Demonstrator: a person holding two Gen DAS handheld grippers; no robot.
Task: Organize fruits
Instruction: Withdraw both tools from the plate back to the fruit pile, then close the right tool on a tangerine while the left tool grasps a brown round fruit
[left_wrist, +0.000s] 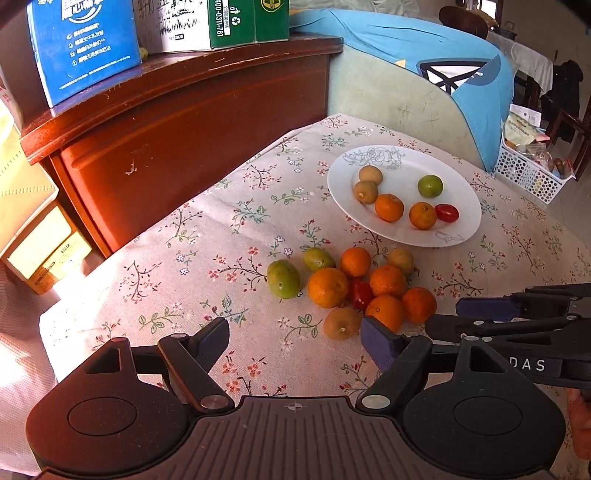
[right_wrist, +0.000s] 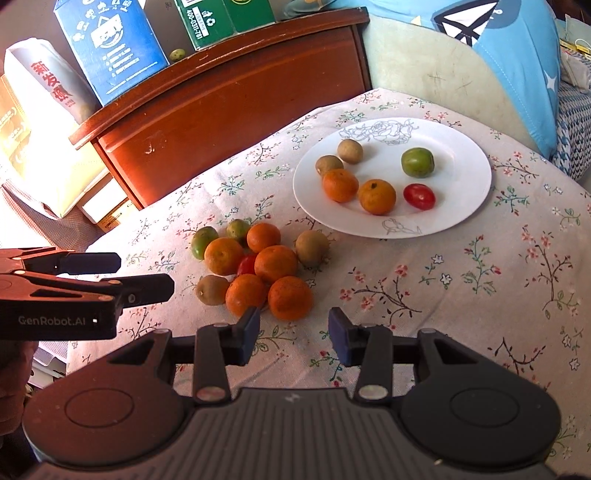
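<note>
I hold both tongs wide and empty, my left gripper (left_wrist: 295, 341) and right gripper (right_wrist: 293, 334) just before the fruit pile (right_wrist: 258, 266); the plate (right_wrist: 461, 206) waits beyond it, partly filled.

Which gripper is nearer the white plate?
Right. The right gripper points toward the white plate beyond the fruit pile; the left gripper sits farther back-left.

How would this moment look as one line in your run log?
left gripper: open, empty | right gripper: open, empty | plate: six fruits | pile on tablecloth: unsorted
</note>
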